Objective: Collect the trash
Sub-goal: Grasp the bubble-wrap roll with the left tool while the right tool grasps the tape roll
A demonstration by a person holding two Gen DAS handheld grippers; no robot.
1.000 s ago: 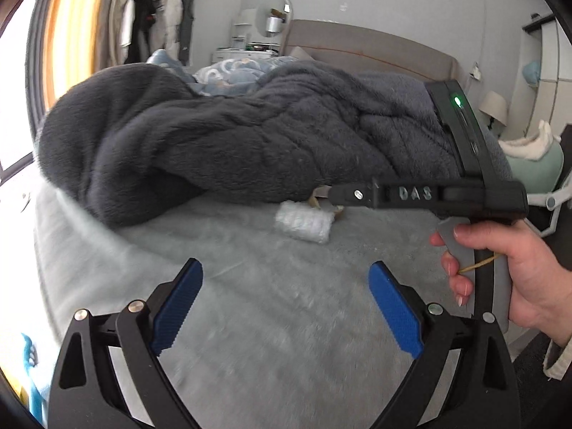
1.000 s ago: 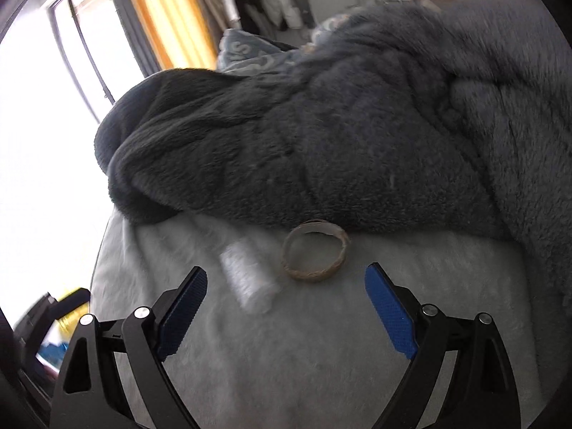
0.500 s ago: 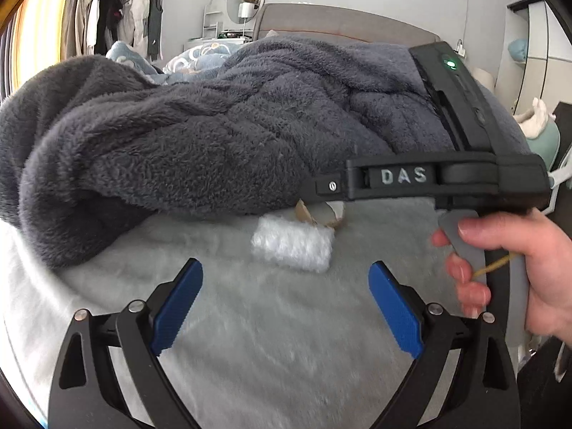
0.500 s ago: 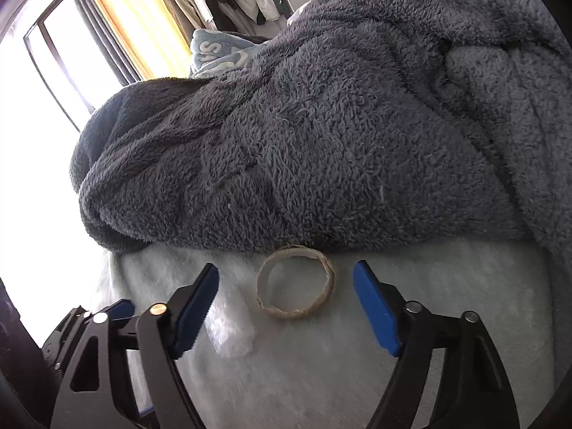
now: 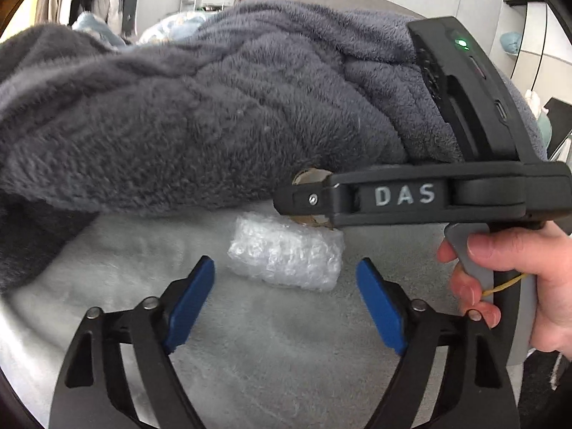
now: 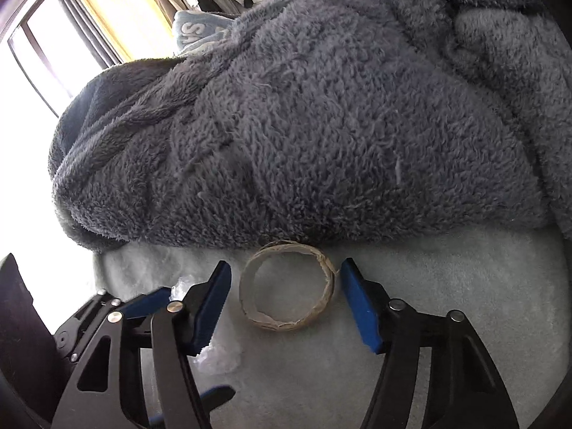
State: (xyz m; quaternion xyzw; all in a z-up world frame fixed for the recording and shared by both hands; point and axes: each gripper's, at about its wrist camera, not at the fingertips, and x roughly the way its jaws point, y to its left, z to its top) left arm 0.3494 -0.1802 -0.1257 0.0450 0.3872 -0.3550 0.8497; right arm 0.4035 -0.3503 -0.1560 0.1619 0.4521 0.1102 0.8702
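Two trash items I could see, both on the pale fuzzy bed cover [image 6: 447, 286], close to the edge of the bunched grey fleece blanket [image 6: 321, 125].

1. Bubble-wrap wad [image 5: 286, 254]: clear/whitish plastic, rolled into a stubby bundle, lay on its side, a little clear of the blanket edge. In the right wrist view only a scrap of it [image 6: 214, 357] showed.

2. Cardboard ring [image 6: 287, 286]: brown, thin-walled, like a spent tape core, rim frayed at the near side. It lay flat, hole up, far edge touching the blanket's hem. It sat just beside the wad.
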